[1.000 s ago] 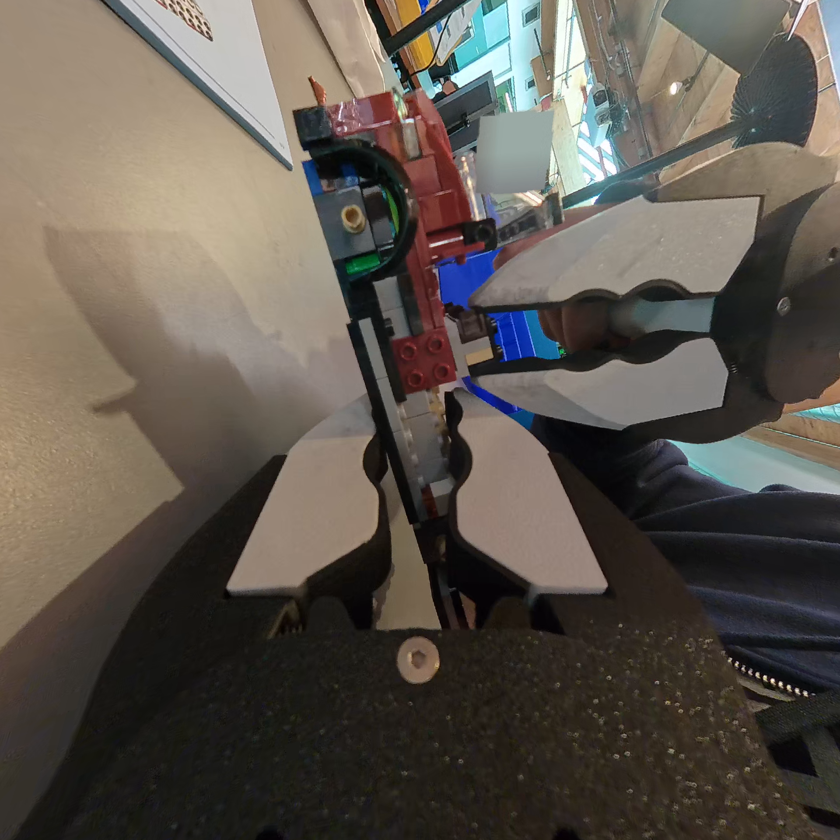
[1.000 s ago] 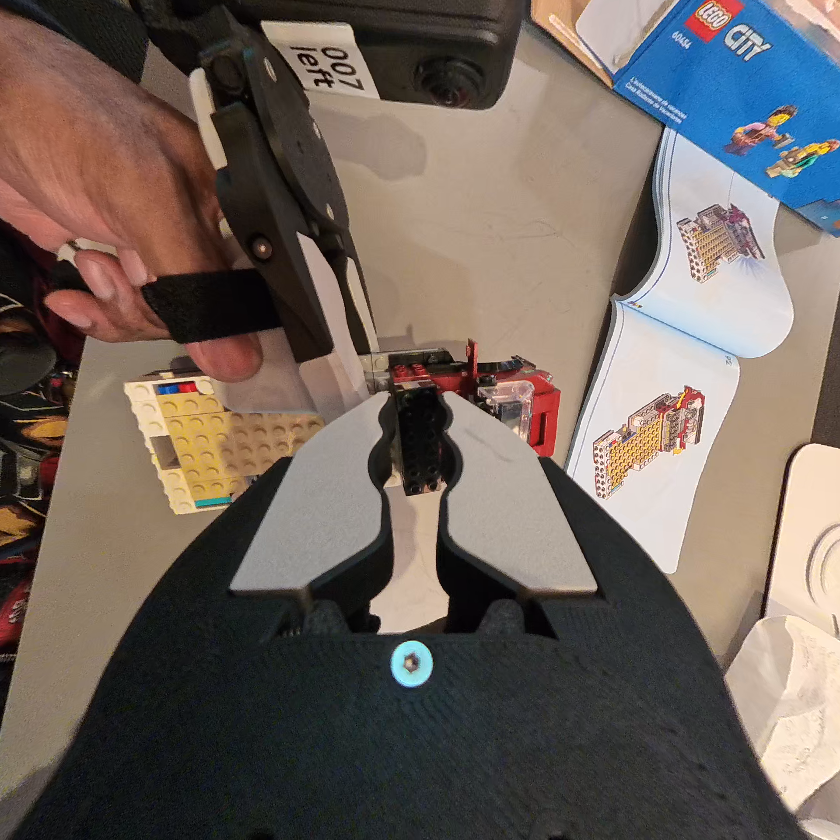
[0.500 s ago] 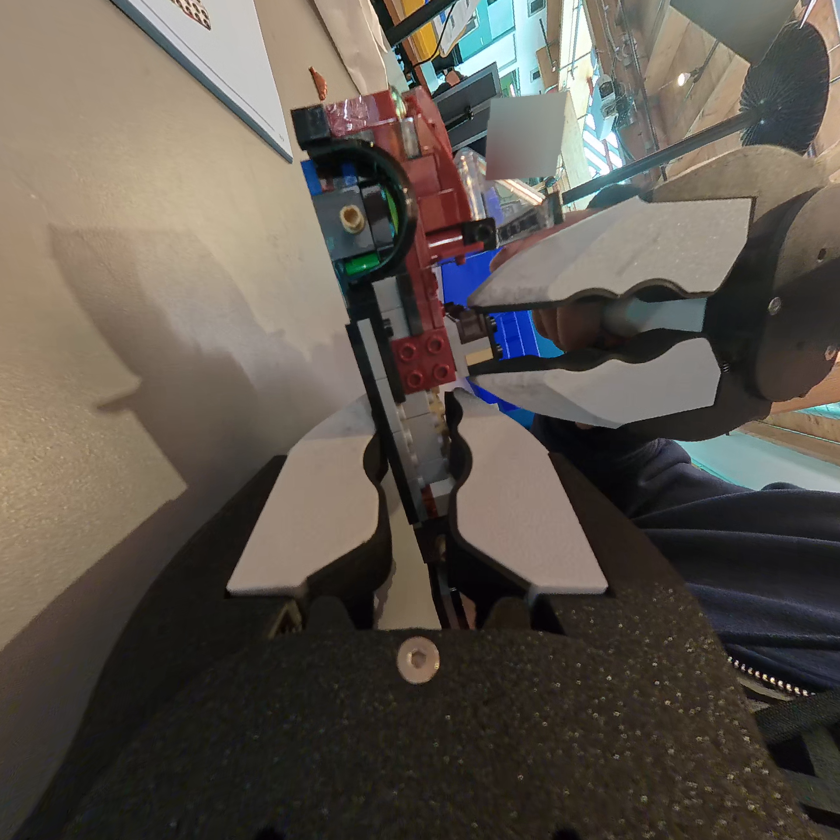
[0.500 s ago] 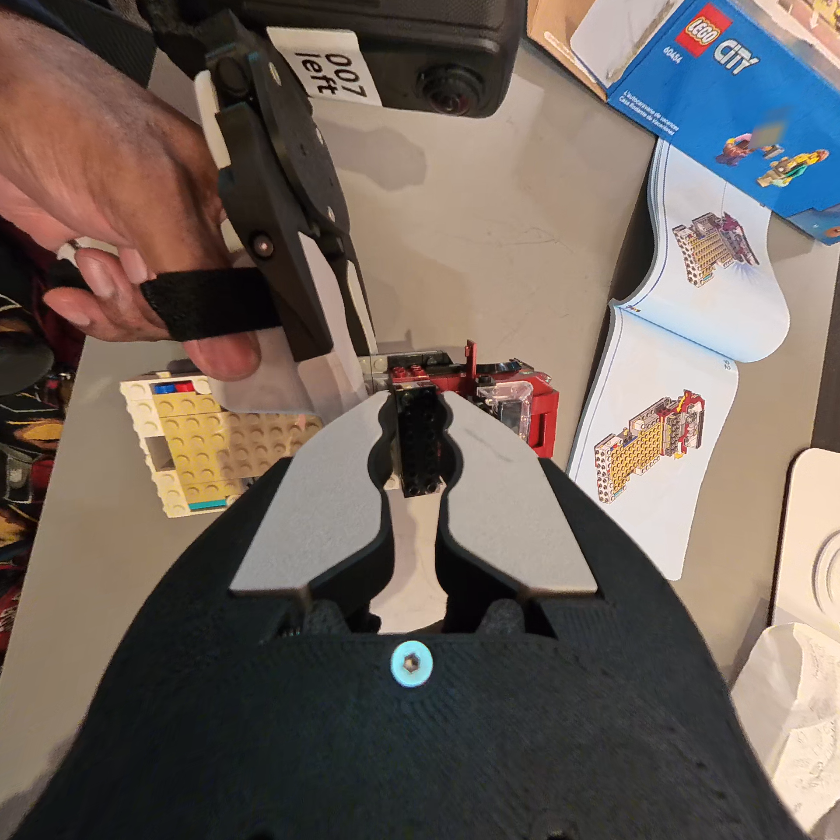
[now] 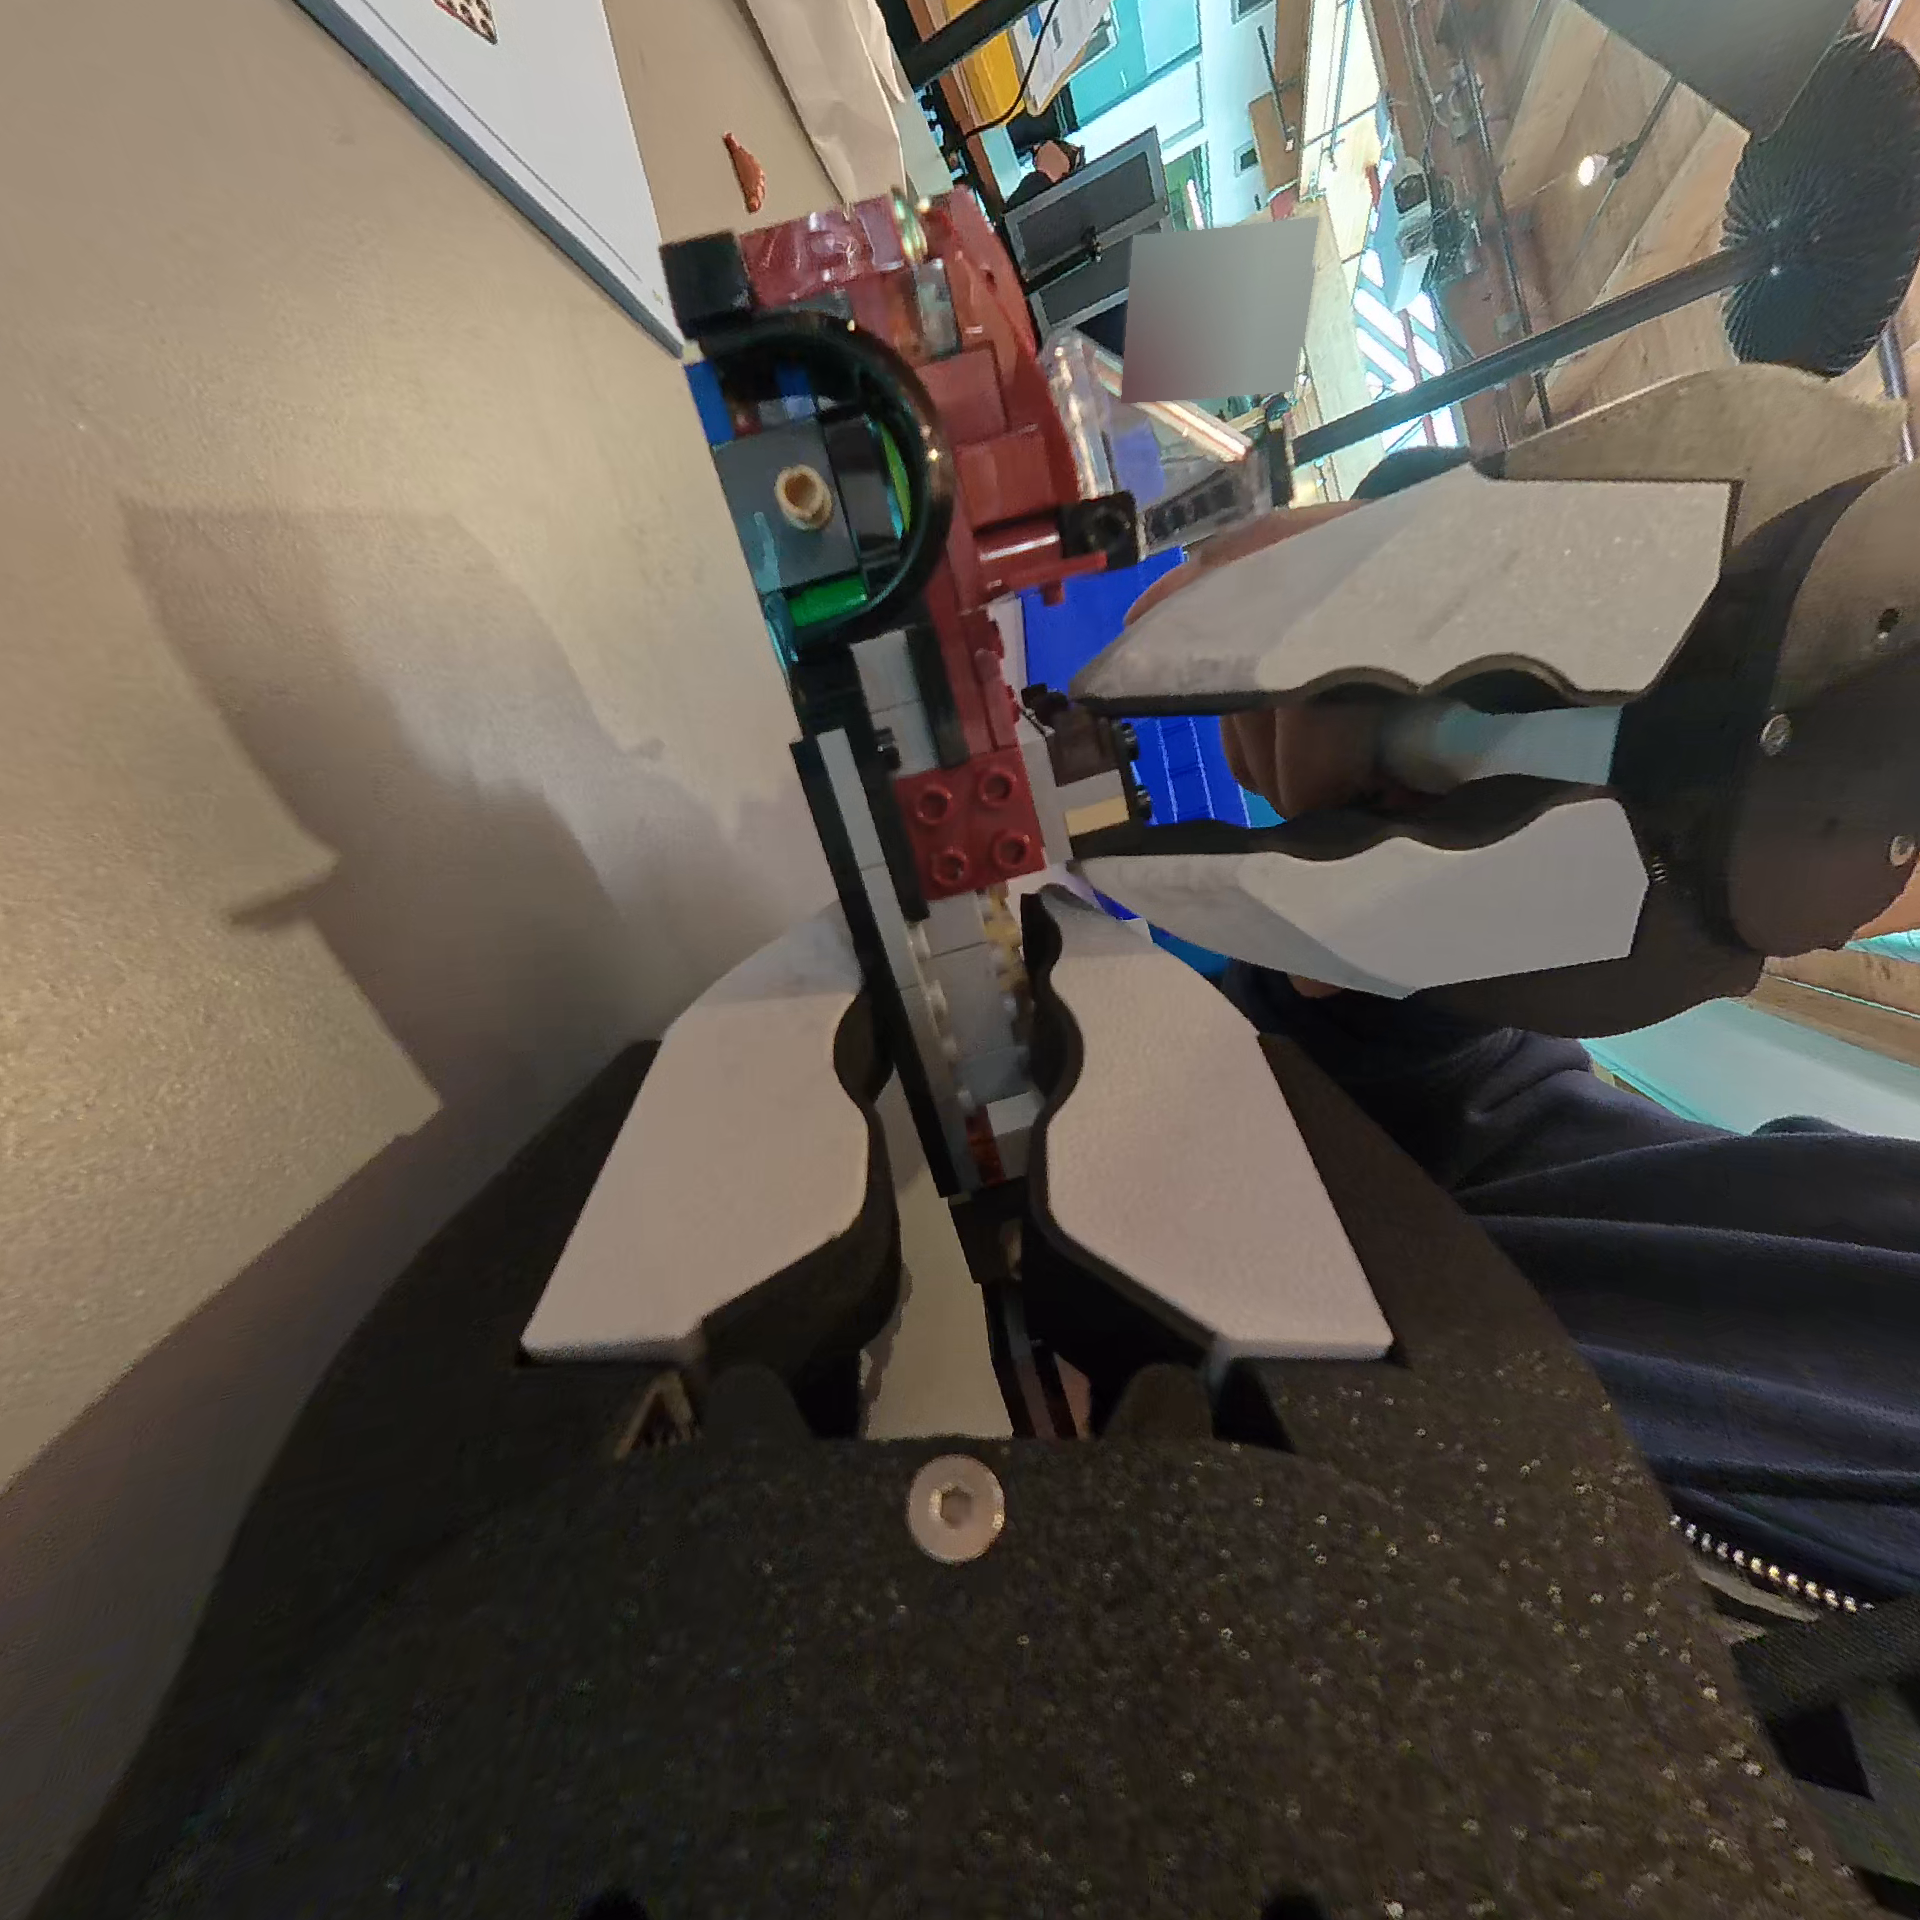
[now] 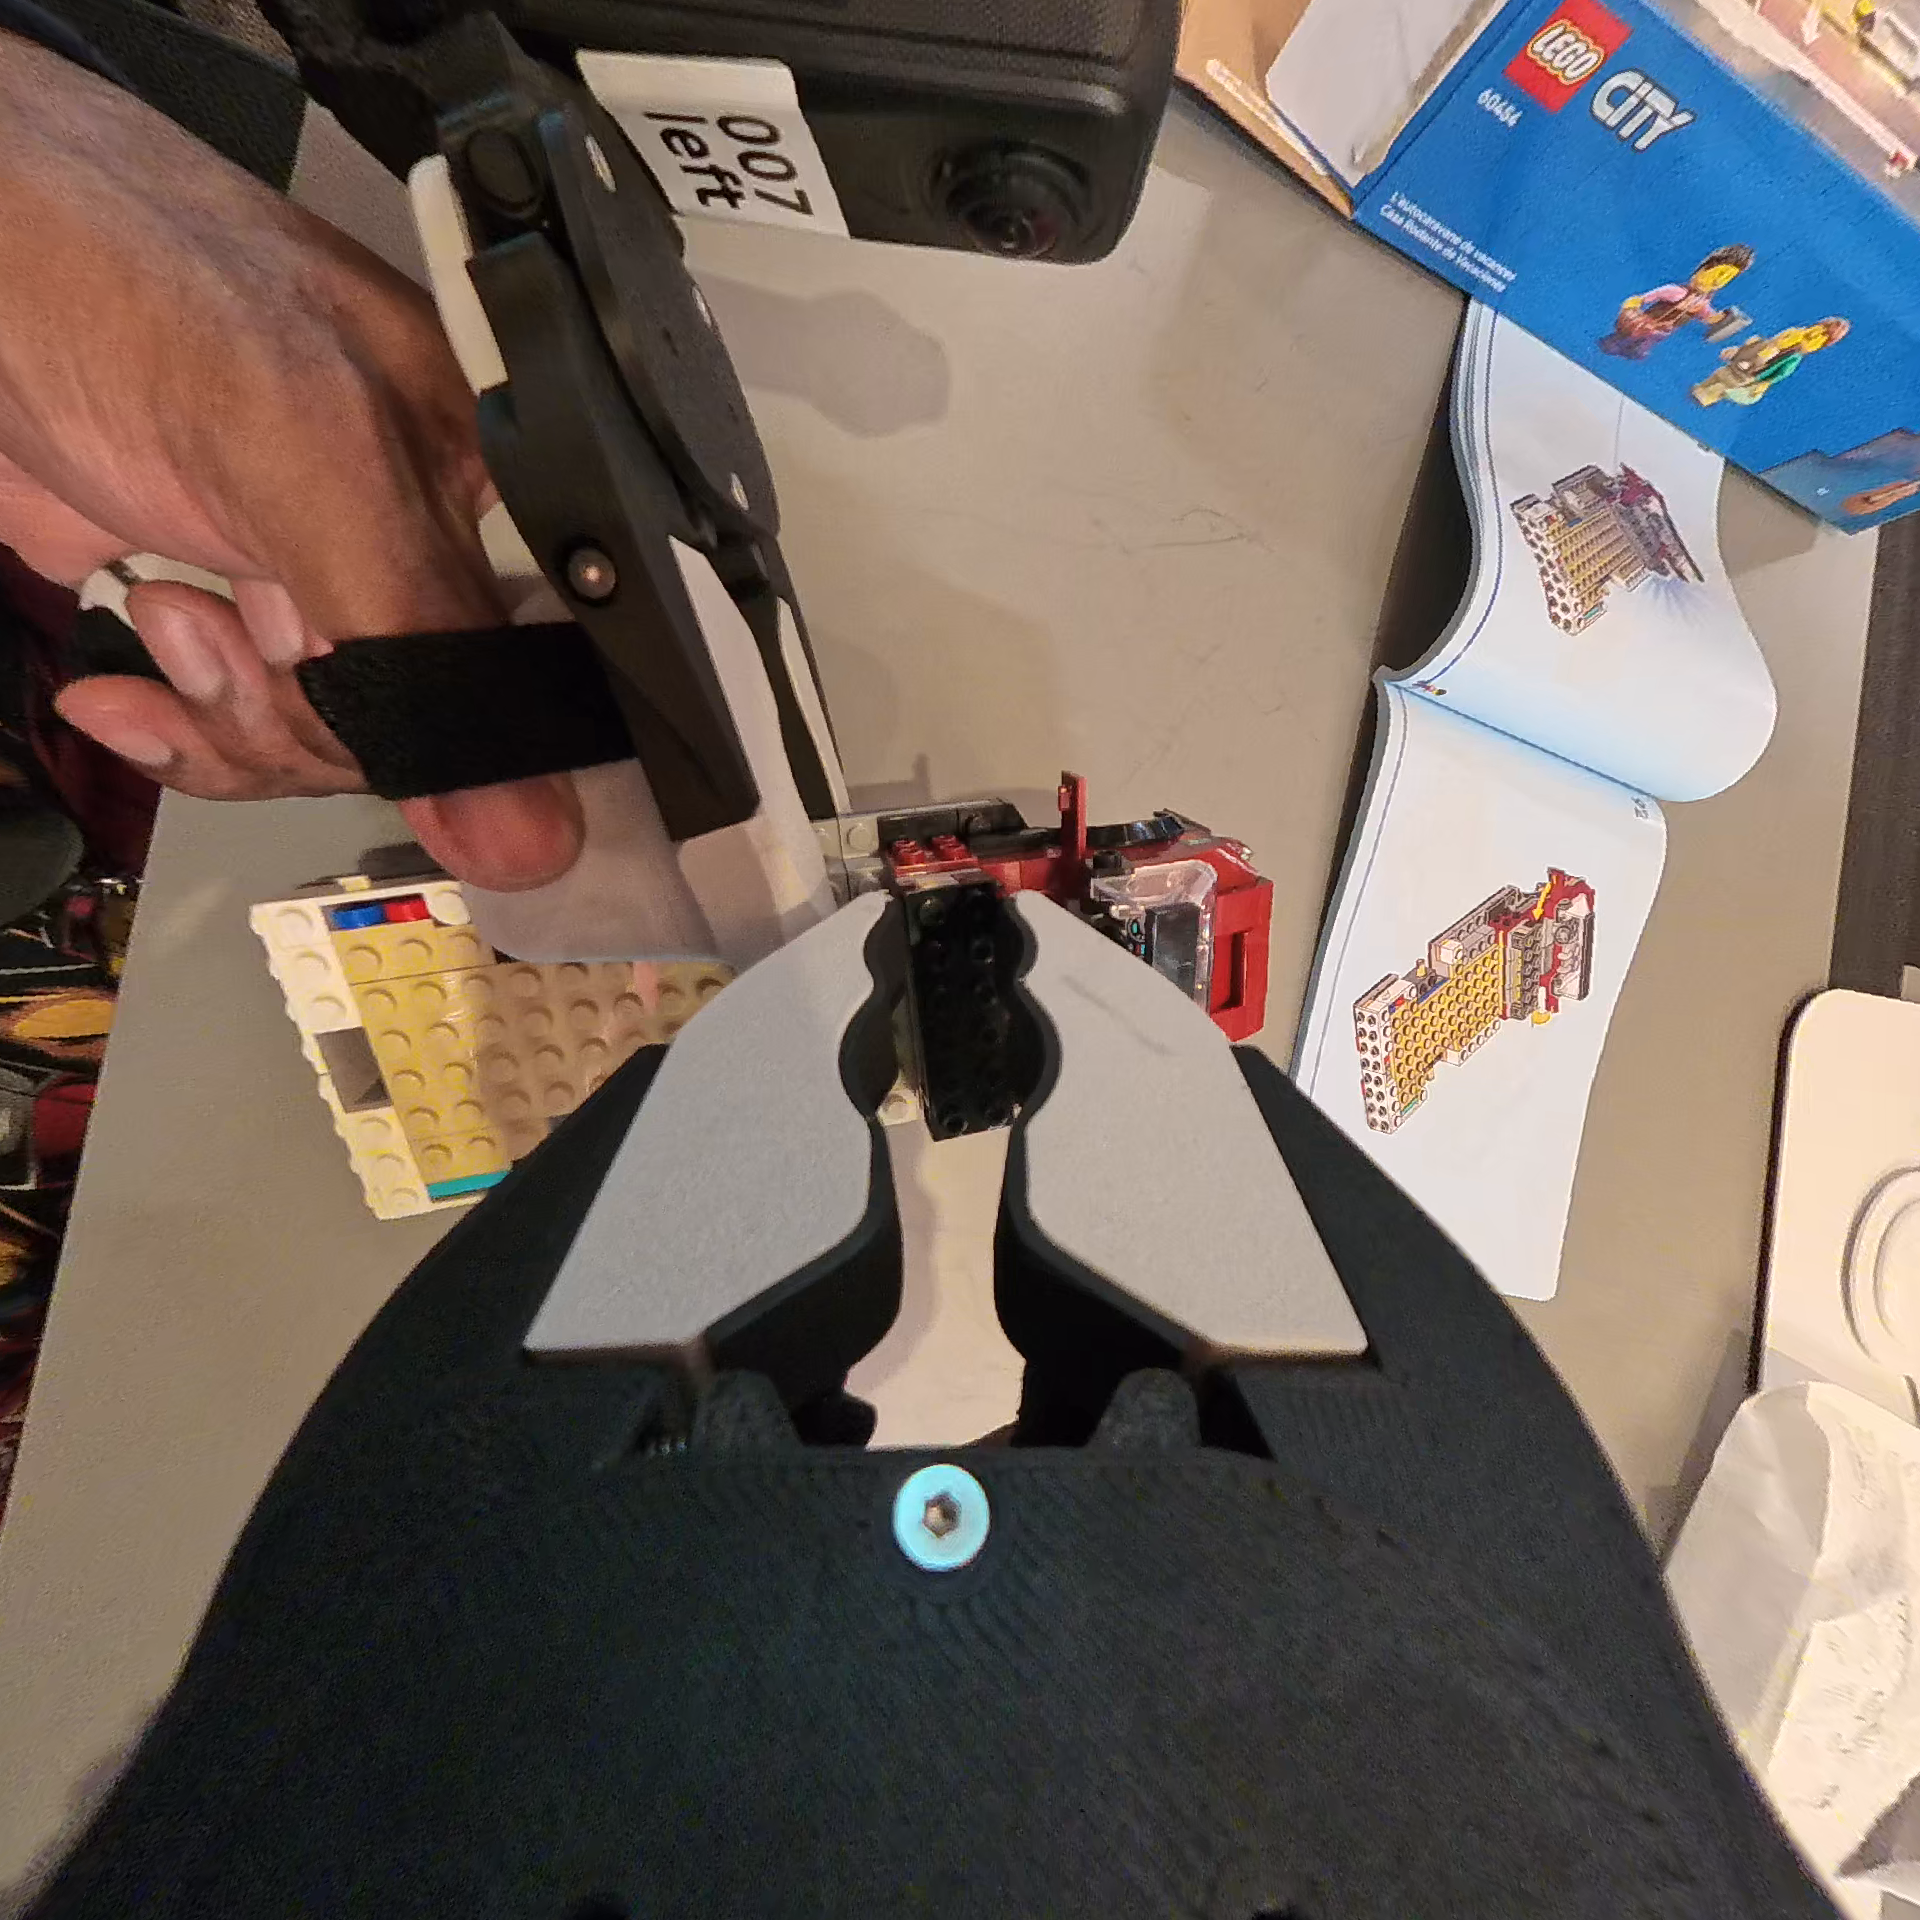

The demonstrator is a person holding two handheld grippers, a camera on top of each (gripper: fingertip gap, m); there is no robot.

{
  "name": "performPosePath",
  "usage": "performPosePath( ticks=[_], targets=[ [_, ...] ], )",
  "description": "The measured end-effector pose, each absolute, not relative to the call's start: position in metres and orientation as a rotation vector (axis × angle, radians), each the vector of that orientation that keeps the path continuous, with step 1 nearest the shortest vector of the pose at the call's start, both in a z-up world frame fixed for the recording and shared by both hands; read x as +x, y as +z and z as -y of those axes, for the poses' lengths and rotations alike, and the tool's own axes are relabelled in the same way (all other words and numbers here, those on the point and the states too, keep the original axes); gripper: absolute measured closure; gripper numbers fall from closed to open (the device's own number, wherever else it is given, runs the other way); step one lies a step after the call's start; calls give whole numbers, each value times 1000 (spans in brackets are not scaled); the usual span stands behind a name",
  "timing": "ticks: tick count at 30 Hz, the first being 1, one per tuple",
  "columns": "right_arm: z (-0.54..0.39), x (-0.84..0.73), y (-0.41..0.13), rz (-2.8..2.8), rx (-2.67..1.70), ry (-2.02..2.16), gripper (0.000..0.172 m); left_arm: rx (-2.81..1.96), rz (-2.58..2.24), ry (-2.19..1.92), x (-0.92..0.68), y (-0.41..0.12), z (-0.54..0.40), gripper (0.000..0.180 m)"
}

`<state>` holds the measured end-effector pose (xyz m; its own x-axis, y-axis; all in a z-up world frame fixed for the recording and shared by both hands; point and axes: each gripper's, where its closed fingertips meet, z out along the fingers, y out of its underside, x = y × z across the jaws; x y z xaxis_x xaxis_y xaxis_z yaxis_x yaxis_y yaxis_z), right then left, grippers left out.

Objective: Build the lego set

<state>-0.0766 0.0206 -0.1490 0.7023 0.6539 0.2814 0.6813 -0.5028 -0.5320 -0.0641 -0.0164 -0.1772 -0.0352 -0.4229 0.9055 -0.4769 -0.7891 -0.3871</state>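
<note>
My left gripper is shut on the grey and black base of a dark red brick-built vehicle and holds it on edge close to the beige table. My right gripper comes in from the right, shut on a small black brick piece that sits against the vehicle's side beside a red studded brick. In the right wrist view my right gripper clamps that black piece, with the vehicle's red cab just beyond. A hand holds the left gripper at the vehicle's rear.
A tan and white brick build lies on the table to the left. An open instruction booklet and a blue box lie to the right. A white crumpled bag sits at the lower right. The tips of one gripper are about 4 centimeters away from the tips of the other.
Both grippers keep their grasps. The vehicle and the black piece have hardly moved; the views have only drifted slightly.
</note>
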Motion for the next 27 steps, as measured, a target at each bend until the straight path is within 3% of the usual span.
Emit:
performPosePath(
  ticks=[27],
  targets=[
    [-23, -76, -148, 959, -2284, -96, 155, 2108, 941, 2000, -62, -176, 17, 157]
  ],
)
